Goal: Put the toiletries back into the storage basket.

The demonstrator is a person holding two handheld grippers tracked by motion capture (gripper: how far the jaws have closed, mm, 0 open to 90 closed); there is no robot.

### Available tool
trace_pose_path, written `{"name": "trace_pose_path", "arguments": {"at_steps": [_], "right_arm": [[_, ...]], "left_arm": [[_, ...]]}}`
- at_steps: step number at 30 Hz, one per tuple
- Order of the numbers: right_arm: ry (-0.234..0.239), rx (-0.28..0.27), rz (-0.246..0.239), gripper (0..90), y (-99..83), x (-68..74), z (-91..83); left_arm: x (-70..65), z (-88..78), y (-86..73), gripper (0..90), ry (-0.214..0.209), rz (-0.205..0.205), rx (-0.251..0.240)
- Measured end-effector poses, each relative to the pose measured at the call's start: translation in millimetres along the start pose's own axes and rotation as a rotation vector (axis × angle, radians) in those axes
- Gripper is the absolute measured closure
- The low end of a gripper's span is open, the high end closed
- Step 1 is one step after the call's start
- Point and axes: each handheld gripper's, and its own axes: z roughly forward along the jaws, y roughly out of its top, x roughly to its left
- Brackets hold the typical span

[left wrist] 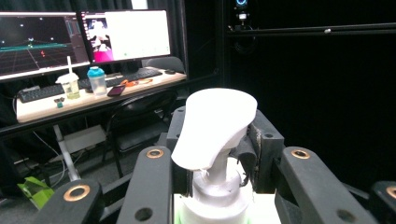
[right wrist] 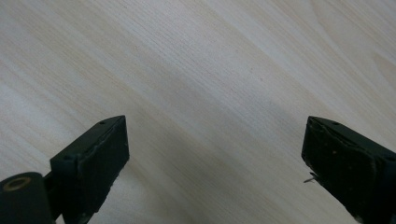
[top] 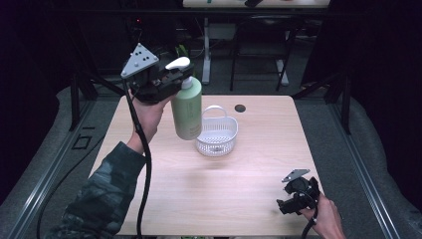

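So there's one green pump bottle [top: 187, 107], one white basket [top: 217, 135], and two grippers on a single light wood table [top: 249, 194]. The bottle hangs in the upper left-middle of the high view, clear of the tabletop, just left of the basket and overlapping its rim from this angle. The basket sits right about mid-frame, handle up, nothing visible inside.

The left gripper [top: 175, 74] is clamped around the bottle's neck, right under the white pump head [left wrist: 215, 127]. In the left gripper view the jaws hug both sides of the neck, with the pump head poking up between them. The bottle looks pretty much upright.

The right gripper [top: 293, 196] is down in the lower right corner, well away from everything. In the right gripper view its jaws are spread wide over bare wood, gripping nothing.
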Motion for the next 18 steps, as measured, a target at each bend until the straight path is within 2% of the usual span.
{"name": "trace_pose_path", "arguments": {"at_steps": [18], "right_arm": [[0.002, -0.006, 0.005, 7.0, -0.2, -0.3, -1.0]], "left_arm": [[-2.6, 20.3, 8.0, 67.2, -0.010, 0.003, 0.001]]}}
